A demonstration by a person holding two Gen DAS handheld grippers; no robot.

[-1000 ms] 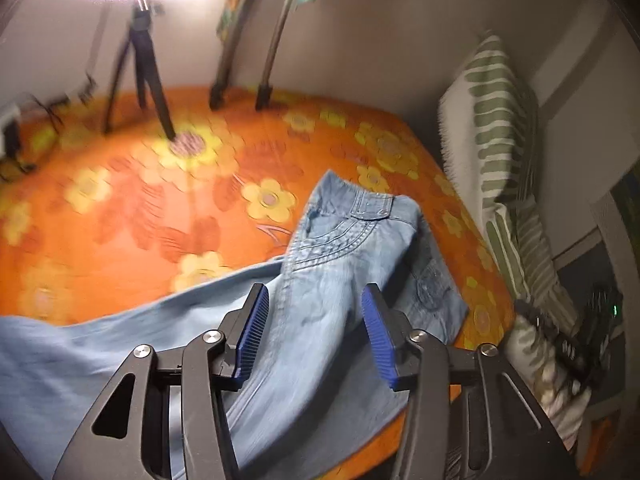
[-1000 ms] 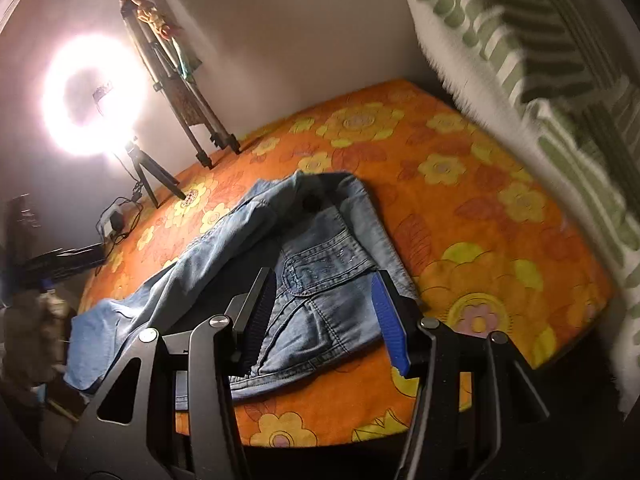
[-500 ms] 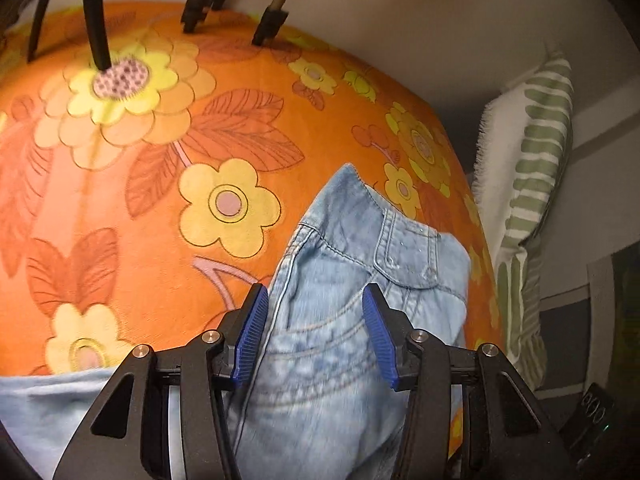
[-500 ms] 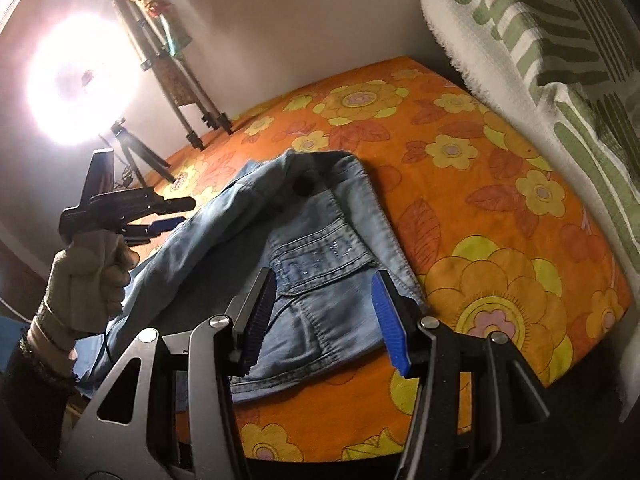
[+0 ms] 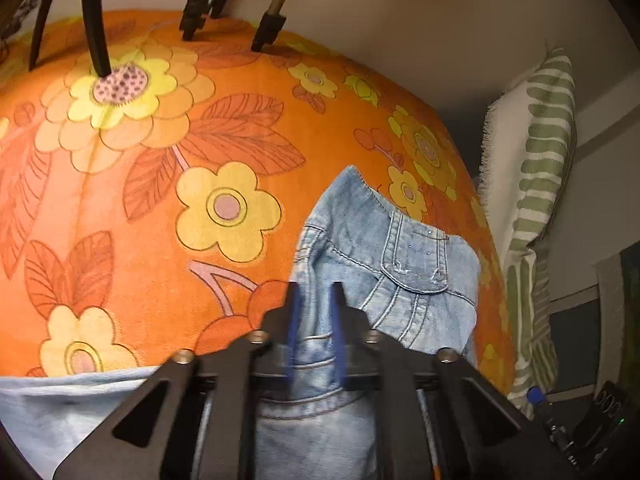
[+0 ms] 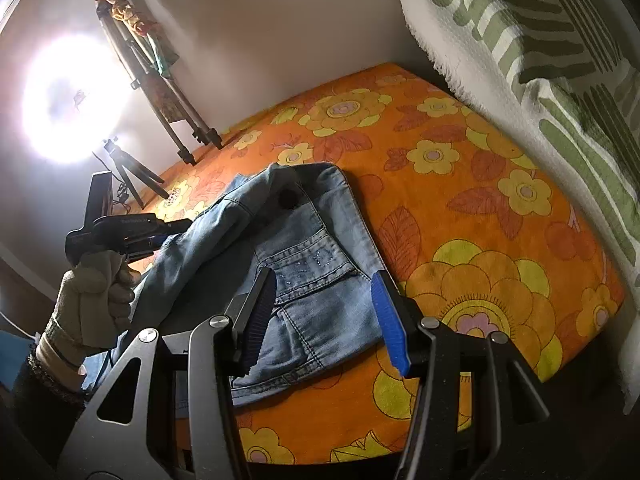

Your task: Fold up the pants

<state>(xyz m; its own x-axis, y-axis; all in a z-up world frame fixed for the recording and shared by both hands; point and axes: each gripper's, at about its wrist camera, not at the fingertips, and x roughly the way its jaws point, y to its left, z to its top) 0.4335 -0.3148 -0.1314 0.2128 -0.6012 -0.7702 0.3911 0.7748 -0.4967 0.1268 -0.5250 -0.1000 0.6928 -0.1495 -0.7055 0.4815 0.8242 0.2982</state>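
Observation:
Light blue jeans (image 5: 384, 276) lie crumpled on the orange flowered bedspread (image 5: 132, 184). My left gripper (image 5: 316, 320) has its jaws closed on a fold of the denim near the front pocket. In the right wrist view the jeans (image 6: 312, 264) lie with the waist toward the far side, and the left gripper (image 6: 172, 228) pinches their left edge, held by a gloved hand. My right gripper (image 6: 324, 312) is open and hovers just above the near part of the jeans by the back pocket.
Tripod legs (image 5: 264, 32) stand on the bed's far side, with a bright ring light (image 6: 72, 100) behind. A green striped pillow (image 6: 540, 40) lies along the right edge. The bed's near edge (image 6: 360, 448) drops off below my right gripper.
My left gripper has moved down onto the jeans and closed on the denim. My right gripper has stayed open in about the same place.

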